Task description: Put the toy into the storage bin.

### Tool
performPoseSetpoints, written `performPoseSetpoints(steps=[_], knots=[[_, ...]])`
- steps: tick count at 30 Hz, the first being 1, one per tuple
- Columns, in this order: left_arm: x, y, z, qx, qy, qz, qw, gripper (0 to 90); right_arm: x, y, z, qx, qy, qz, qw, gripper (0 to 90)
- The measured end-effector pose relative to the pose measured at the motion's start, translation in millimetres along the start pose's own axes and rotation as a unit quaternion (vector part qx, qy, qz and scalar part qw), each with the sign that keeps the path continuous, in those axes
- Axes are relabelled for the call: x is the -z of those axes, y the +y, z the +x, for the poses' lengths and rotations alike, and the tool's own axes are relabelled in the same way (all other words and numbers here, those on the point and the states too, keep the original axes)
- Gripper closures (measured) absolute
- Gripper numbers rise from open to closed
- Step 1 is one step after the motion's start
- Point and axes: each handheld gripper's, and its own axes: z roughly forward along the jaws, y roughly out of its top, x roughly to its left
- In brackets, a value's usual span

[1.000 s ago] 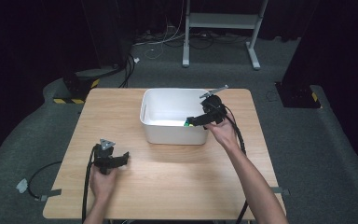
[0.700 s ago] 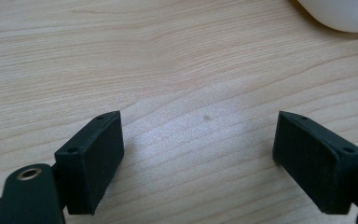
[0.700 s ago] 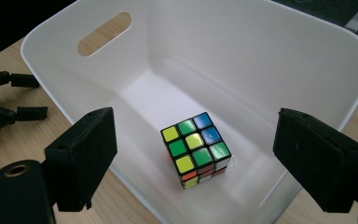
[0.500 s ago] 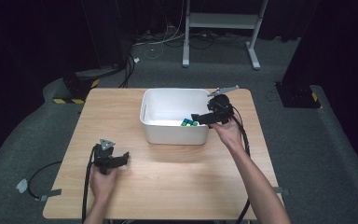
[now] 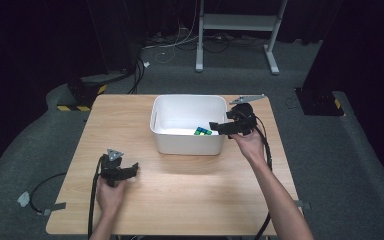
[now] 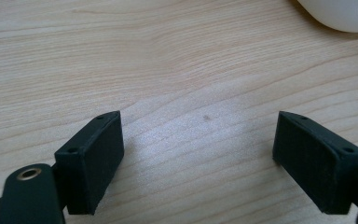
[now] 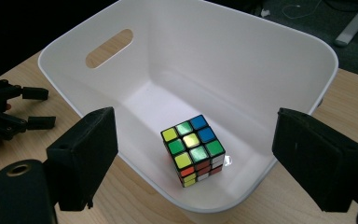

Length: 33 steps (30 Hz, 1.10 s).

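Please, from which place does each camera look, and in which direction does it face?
High view: above the person's side, facing forward and down on the table; shows both forearms, left tongs, right tongs.
Left gripper view: on the left tongs, facing bare wood; two open jaws.
Right gripper view: on the right tongs, facing into the white tub; open jaws.
Shared: high and right gripper views both show the cube.

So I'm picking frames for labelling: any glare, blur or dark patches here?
High view: table evenly lit, surroundings nearly black. Right gripper view: sharp, with glare on the cube top stickers, a bright glint beside it, and the white bin not blown out. Left gripper view: a pale sheen on the wood between the open jaws.
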Motion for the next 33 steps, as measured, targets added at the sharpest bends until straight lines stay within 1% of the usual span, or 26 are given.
performPoseSetpoints(steps=[7, 8, 20, 24, 29, 33], knots=[[0.0, 0.0, 0.0, 0.0, 0.0, 0.0, 1.0, 16.6, 5.8, 0.1, 2.4, 0.003, 0.001, -0.008, 1.0, 14.6], [0.0, 0.0, 0.0, 0.0, 0.0, 0.0, 1.0, 16.6, 7.8, 0.2, 3.2, 0.002, 0.002, -0.012, 0.9999, 14.8], [0.0, 0.0, 0.0, 0.0, 0.0, 0.0, 1.0, 16.6, 18.2, -2.8, 3.3, 0.0, 0.004, -0.028, 0.9996, 15.3], [0.1, 0.0, 0.1, -0.001, 0.0, 0.0, 1.0, 16.6, 22.1, -3.8, 4.4, 0.005, -0.003, -0.03, 0.9995, 15.7], [0.1, 0.0, 0.1, -0.001, 0.0, 0.0, 1.0, 16.6, 22.9, -6.0, 4.5, 0.005, -0.006, -0.028, 0.9996, 16.5], [0.0, 0.0, 0.0, 0.0, 0.0, 0.0, 1.0, 16.6, 25.9, -7.8, 4.9, 0.005, -0.008, -0.033, 0.9994, 16.6]])
